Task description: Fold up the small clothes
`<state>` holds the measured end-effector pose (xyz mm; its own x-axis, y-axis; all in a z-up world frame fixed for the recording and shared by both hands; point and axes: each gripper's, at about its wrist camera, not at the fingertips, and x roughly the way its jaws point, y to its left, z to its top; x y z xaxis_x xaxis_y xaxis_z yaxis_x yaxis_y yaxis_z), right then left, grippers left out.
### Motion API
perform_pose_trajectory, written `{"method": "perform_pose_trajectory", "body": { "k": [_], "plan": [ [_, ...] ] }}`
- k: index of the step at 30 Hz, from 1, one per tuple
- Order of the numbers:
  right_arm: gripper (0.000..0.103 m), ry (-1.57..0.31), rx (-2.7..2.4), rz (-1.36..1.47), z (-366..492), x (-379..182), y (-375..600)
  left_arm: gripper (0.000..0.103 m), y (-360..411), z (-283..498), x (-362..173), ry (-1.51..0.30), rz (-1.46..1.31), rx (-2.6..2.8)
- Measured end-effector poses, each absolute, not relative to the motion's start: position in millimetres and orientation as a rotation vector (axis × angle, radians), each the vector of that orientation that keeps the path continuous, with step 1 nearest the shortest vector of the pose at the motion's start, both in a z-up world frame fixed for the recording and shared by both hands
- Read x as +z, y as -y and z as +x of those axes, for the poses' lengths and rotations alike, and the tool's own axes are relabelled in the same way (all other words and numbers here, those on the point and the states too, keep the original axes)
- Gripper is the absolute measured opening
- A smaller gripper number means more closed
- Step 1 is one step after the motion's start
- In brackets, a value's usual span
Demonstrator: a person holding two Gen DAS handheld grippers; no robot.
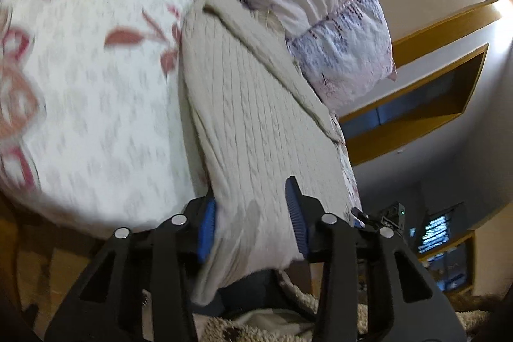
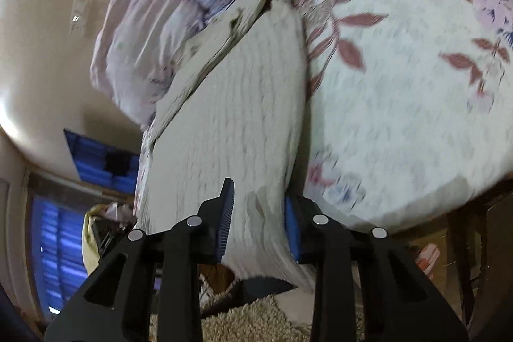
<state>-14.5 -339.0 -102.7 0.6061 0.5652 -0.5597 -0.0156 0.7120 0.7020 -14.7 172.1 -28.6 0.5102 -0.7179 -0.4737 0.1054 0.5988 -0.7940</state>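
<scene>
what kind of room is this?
Most likely a bedroom: a bed with a floral bedspread, a pillow at its head, and a shaggy rug below. A cream knit garment lies on the bed.

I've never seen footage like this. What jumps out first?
A cream cable-knit sweater stretches up the middle of both views, its near edge pinched by the left claw and the right claw. It lies on a floral bedsheet, with a lilac pillow at its far end.

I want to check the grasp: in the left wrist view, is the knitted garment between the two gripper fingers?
Yes, the cream knitted garment lies between the blue pads of the left gripper.
</scene>
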Motion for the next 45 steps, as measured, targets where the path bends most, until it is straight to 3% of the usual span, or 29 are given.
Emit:
{"method": "perform_pose_trajectory", "body": {
  "k": [8, 10, 12, 15, 26, 45],
  "plan": [
    [0.029, -0.902, 0.449, 0.579, -27, -98, 306, 0.034, -160, -31, -28, -0.933, -0.757, -0.626],
    [0.025, -0.906, 0.45, 0.557, -26, -97, 301, 0.028, -158, -32, -27, -0.944, -0.736, -0.628],
    [0.01, -0.894, 0.432, 0.522, -25, -94, 297, 0.012, -155, -32, -27, -0.959, -0.714, -0.625],
    [0.009, -0.823, 0.41, 0.494, -29, -83, 298, 0.007, -156, -31, -26, -0.951, -0.695, -0.61],
    [0.008, -0.475, 0.285, 0.343, -40, -24, 299, 0.005, -176, -16, 20, -0.776, -0.648, -0.503],
    [0.008, -0.266, 0.202, 0.168, -10, 24, 283, 0.005, -161, 56, 92, -0.599, -0.441, -0.341]
  ]
}}
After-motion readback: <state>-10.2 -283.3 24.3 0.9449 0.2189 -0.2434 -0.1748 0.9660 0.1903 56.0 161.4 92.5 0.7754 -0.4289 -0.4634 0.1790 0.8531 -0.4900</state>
